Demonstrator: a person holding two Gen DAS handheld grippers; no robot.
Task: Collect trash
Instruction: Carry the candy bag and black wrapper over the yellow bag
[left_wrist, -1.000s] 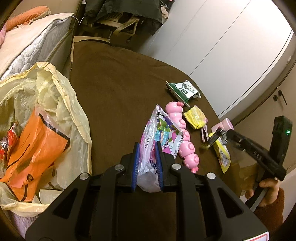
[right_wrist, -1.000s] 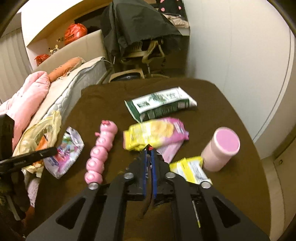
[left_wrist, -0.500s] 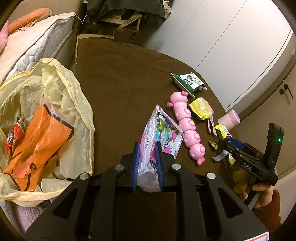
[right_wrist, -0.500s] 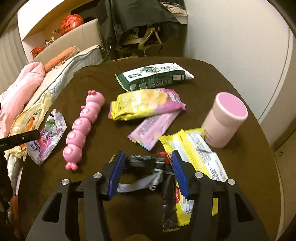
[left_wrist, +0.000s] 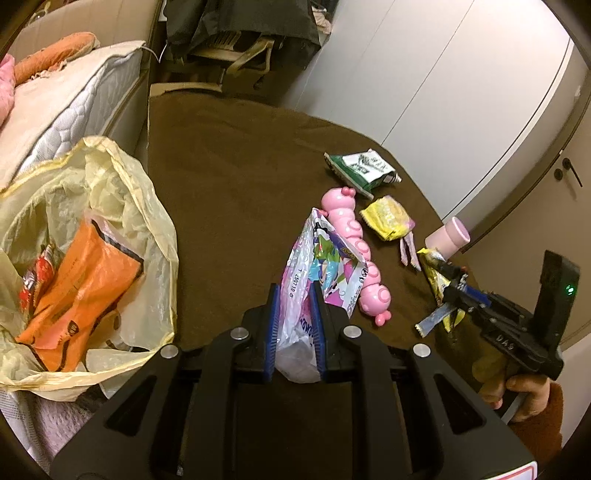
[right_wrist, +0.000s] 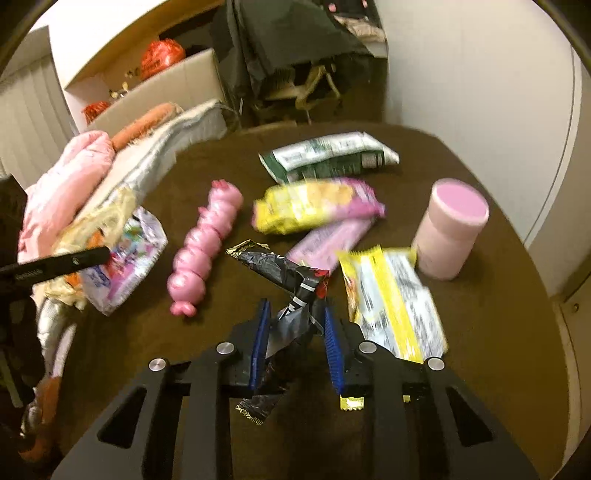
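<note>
Brown cloth covers the bench (left_wrist: 236, 192), and most of the litter lies toward its 3 o'clock side in the left wrist view. The left gripper (left_wrist: 294, 306) has its blue fingers (left_wrist: 272, 314) pressed on a colourful foil wrapper (left_wrist: 325, 266), which stands up between them; the wrapper's lower end is a pale crumple hidden behind the gripper body. At 9 o'clock a yellow plastic bag (left_wrist: 110, 177) sags open beside the bench, with an orange packet (left_wrist: 81, 288) inside and a red wrapper half buried at its left; the bag's bottom is cut off by the frame edge. A pink caterpillar toy (left_wrist: 354, 236) lies just behind the held wrapper, partly covered by it. In the right wrist view the right gripper (right_wrist: 295, 332) is closing its fingers (right_wrist: 260, 332) around a crumpled black wrapper (right_wrist: 280, 273); whether the pads press it yet is hard to tell, as the picture is smeared by motion. The wrapper's tail disappears under the gripper. A yellow sachet (right_wrist: 391, 299) lies at 3 o'clock of the fingers, its near end hidden under the right finger and its print unreadable. Beyond lie a yellow-and-pink packet (right_wrist: 314, 206), a pink flat wrapper (right_wrist: 328, 236), a green-and-white pack (right_wrist: 328, 155) and an upright pink cup (right_wrist: 450, 229). A hand (left_wrist: 524, 395) shows at the left view's 4 o'clock edge, holding the right gripper's handle.
</note>
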